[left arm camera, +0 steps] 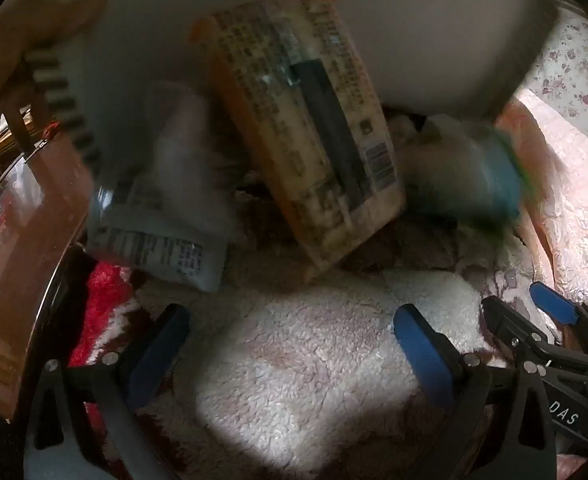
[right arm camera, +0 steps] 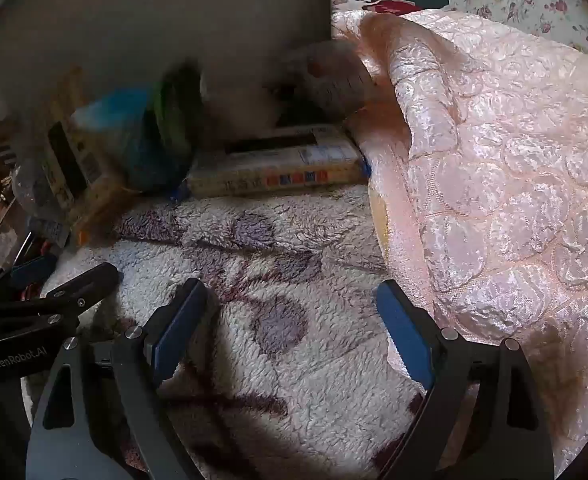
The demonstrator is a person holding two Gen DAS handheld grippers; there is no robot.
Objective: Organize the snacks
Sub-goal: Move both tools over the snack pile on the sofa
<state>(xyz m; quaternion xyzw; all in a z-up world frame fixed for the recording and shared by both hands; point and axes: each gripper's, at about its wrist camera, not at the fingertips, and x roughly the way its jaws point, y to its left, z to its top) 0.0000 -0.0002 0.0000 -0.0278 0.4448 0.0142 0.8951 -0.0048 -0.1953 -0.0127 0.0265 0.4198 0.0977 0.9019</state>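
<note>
Snacks are lying in a loose heap ahead of both my tongs, on a fleecy white blanket [left arm camera: 318,344] with dark flower shapes, up against a pale wall [left arm camera: 394,20]. I am holding my left tongs [left arm camera: 289,344] tilted down over the blanket, their blue pads standing wide with nothing between them but fleece. Straight beyond them a yellow printed packet [left arm camera: 306,136] with a barcode is leaning on its end, tilted back toward the wall. Just left of it a clear pouch [left arm camera: 161,216] with a white label is sitting blurred, and to its right a blue and green bag [left arm camera: 478,172] is also blurred, touching the packet's side as far as I can tell. My right tongs [right arm camera: 289,340] are pointing down at the same blanket, also spread wide and gripping nothing. Ahead of them a flat yellow box [right arm camera: 281,164] is lying on its long side at the foot of the wall, with the blue and green bag just to its left. A pink quilted cover [right arm camera: 494,184] is bunching up along the right of these tongs, its edge touching the box's far end. Each pair of tongs is showing at the edge of the other's view, close beside it.
</note>
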